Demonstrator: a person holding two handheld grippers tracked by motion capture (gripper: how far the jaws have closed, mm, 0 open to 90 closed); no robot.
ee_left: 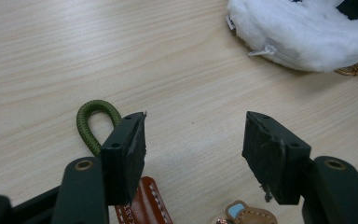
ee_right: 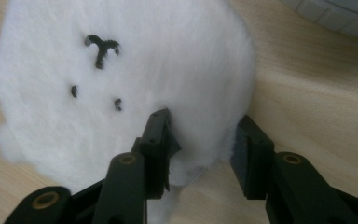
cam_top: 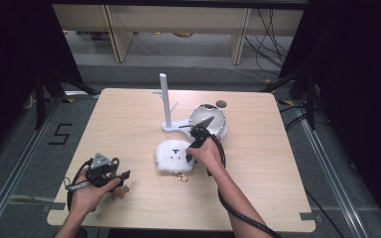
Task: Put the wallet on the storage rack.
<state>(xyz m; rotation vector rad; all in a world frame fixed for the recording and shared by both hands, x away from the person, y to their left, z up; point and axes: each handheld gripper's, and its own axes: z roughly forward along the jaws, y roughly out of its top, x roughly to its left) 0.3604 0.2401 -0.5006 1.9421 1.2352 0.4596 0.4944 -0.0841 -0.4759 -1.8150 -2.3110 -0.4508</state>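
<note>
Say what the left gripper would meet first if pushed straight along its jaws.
Bare table first; beyond it, probably the white plush pouch. The left gripper stands open, nothing between its jaws.

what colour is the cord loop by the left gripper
Dark green cord loop, braided, clearest in the left gripper view.

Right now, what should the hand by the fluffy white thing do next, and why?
Probably squeeze the right tool fully shut, then lift: its jaws already straddle the edge of the fluffy white pouch, which lies flat on the table.
</note>
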